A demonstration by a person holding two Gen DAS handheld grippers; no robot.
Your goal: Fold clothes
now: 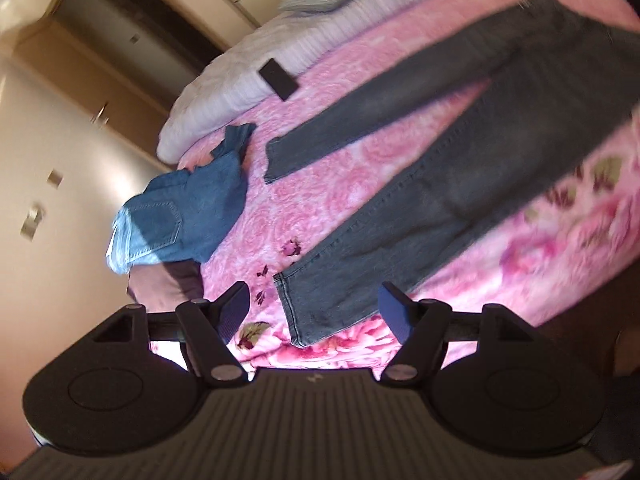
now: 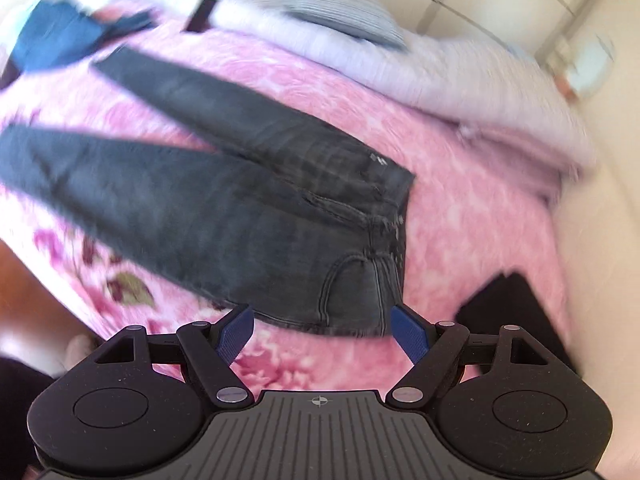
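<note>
Dark grey jeans [image 1: 460,160] lie spread flat on a pink floral blanket [image 1: 340,200], legs apart. In the left wrist view the nearer leg's hem [image 1: 316,308] sits between and just beyond the tips of my left gripper [image 1: 314,296], which is open and holds nothing. In the right wrist view the jeans [image 2: 224,200] show their waistband and a front pocket [image 2: 352,288] right ahead of my right gripper [image 2: 320,316], which stands open over the waist corner. Both views are blurred by motion.
Blue jeans [image 1: 188,216] lie crumpled at the bed's left edge, seen too as the blue jeans [image 2: 60,36]. A black phone [image 1: 279,78] rests by the white duvet [image 1: 248,80] and striped pillow [image 2: 344,16]. A dark object [image 2: 508,312] lies at the bed's right edge. Wardrobes stand behind.
</note>
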